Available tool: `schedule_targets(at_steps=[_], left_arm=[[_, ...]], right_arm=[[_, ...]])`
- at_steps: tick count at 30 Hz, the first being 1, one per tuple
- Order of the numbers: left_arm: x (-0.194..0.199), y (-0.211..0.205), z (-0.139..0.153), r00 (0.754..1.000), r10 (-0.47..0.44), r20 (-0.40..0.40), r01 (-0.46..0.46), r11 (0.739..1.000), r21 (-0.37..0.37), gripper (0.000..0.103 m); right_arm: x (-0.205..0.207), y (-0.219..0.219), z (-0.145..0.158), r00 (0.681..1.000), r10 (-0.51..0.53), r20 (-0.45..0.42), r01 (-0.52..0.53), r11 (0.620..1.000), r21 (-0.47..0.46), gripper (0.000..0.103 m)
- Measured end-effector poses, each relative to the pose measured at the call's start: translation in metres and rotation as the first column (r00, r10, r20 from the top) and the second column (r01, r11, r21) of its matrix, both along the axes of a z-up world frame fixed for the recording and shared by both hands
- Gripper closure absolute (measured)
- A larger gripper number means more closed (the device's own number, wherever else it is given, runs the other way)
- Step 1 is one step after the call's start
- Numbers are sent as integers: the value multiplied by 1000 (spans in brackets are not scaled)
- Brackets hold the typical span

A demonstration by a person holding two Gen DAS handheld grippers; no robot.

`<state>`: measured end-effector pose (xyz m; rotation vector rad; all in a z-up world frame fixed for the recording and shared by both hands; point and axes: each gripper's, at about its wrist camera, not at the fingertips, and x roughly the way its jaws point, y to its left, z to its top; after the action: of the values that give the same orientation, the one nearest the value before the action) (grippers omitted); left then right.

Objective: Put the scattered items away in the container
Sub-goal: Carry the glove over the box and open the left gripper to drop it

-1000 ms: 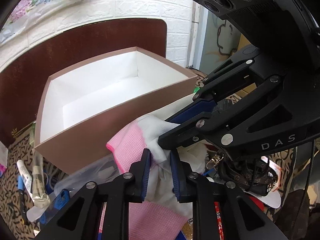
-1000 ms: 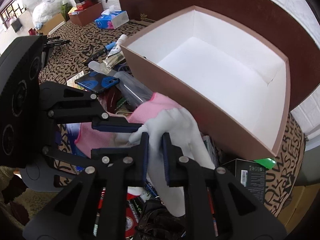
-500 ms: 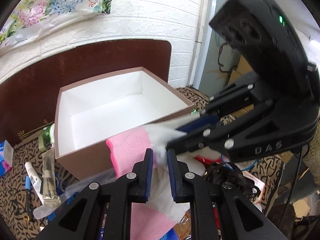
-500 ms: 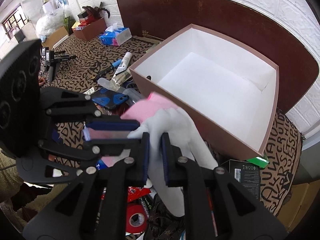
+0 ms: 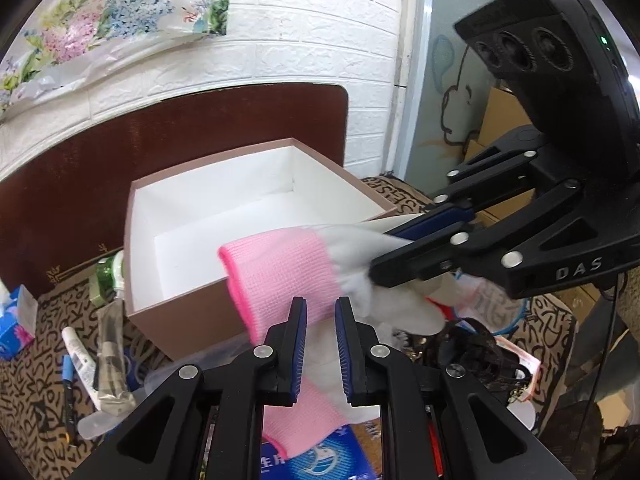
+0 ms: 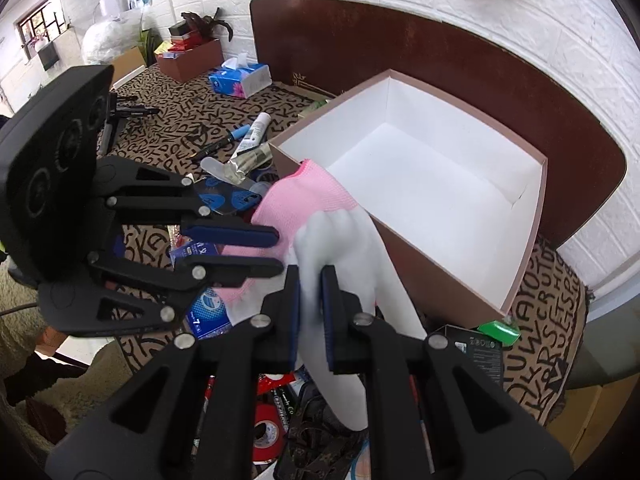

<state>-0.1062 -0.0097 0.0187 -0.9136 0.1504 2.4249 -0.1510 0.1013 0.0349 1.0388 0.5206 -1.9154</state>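
Observation:
A brown box (image 5: 180,312) with a white, empty inside (image 6: 420,184) stands on the patterned cloth. Both grippers hold a pair of white gloves with pink cuffs (image 5: 288,272) in the air just in front of the box's near wall. My left gripper (image 5: 321,312) is shut on a pink cuff; it also shows in the right wrist view (image 6: 276,252). My right gripper (image 6: 310,280) is shut on the white finger part (image 6: 340,240); it also shows in the left wrist view (image 5: 380,252). Part of the gloves hangs below the fingers.
Clutter lies around the box: a tube and a marker (image 5: 76,364), a blue phone case (image 6: 228,200), a blue packet (image 5: 320,460), red tape (image 6: 270,432), a black strap bundle (image 5: 476,356), a black carton (image 6: 480,356). A tissue box (image 6: 240,78) stands far left. A brown board (image 5: 80,168) leans behind.
Both grippers have risen with the gloves and pulled back from the box. The gloves now hang higher, level with the box's rim.

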Motion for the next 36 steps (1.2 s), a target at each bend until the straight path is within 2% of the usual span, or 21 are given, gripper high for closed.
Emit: schedule_targets(at_steps=[4, 18, 23, 31, 36], left_arm=[[-3, -5, 0, 1000, 9, 11, -9, 1000, 26, 88], [-1, 6, 23, 998, -2, -65, 4, 999, 36, 88], [-5, 6, 40, 995, 11, -103, -7, 999, 39, 88], [-40, 9, 86, 986, 31, -166, -25, 999, 38, 88], [-78, 12, 84, 988, 50, -144, -47, 999, 19, 88]], right_arm=[[4, 3, 7, 999, 30, -35, -30, 999, -15, 91], [13, -2, 23, 986, 69, -149, -69, 998, 0, 91], [4, -2, 41, 986, 35, -165, -41, 999, -30, 91], [-28, -13, 83, 978, -34, -206, 15, 996, -92, 92], [-62, -22, 86, 981, -79, -180, 62, 993, -101, 92]])
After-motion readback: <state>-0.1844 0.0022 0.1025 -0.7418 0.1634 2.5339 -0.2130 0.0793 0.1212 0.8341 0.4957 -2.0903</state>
